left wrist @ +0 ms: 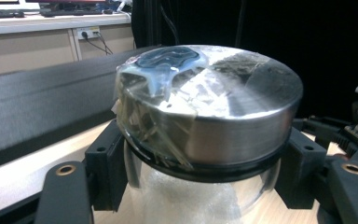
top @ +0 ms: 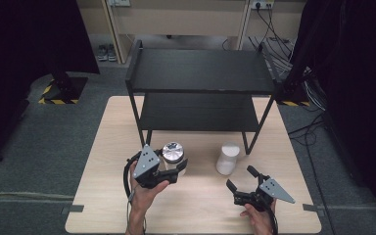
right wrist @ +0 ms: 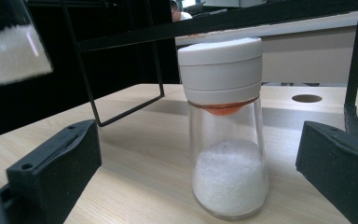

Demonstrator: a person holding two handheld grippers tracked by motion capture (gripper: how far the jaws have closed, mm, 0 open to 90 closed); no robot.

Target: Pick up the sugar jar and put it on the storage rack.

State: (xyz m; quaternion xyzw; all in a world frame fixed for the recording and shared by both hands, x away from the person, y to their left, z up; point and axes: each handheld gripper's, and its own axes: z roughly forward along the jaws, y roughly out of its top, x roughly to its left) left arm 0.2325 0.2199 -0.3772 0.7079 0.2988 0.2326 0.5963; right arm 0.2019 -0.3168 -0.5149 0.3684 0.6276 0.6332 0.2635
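On the pale wooden table [top: 103, 161], the left gripper [top: 178, 168] is clamped on a glass jar with a metal lid [top: 173, 152], which sits in front of the black two-tier shelf rack [top: 200, 73], near its front left leg. In the left gripper view the jaws press against both sides of the jar just beneath its brushed steel lid [left wrist: 242, 100], and a piece of crinkled clear tape or film lies over the lid's left part; something white shows through the glass below, though the close framing makes it hard to tell what it is. Whether the jar rests on the table or is lifted slightly cannot be told. The left hand [top: 144, 193] comes in from the bottom edge with the forearm nearly straight up the picture, wrist bent so that the gripper points to the right and a little forward. The right gripper [top: 239, 179] hovers spread wide, holding nothing, angled forward and to the left toward a glass shaker with a white cap [top: 227, 157] that stands upright on the table, near the rack's front right leg. In the right gripper view this shaker [right wrist: 227, 135] stands between the two open jaws but apart from both, with white grains filling its lower part. The right hand [top: 260, 218] sits low at the table's near edge.
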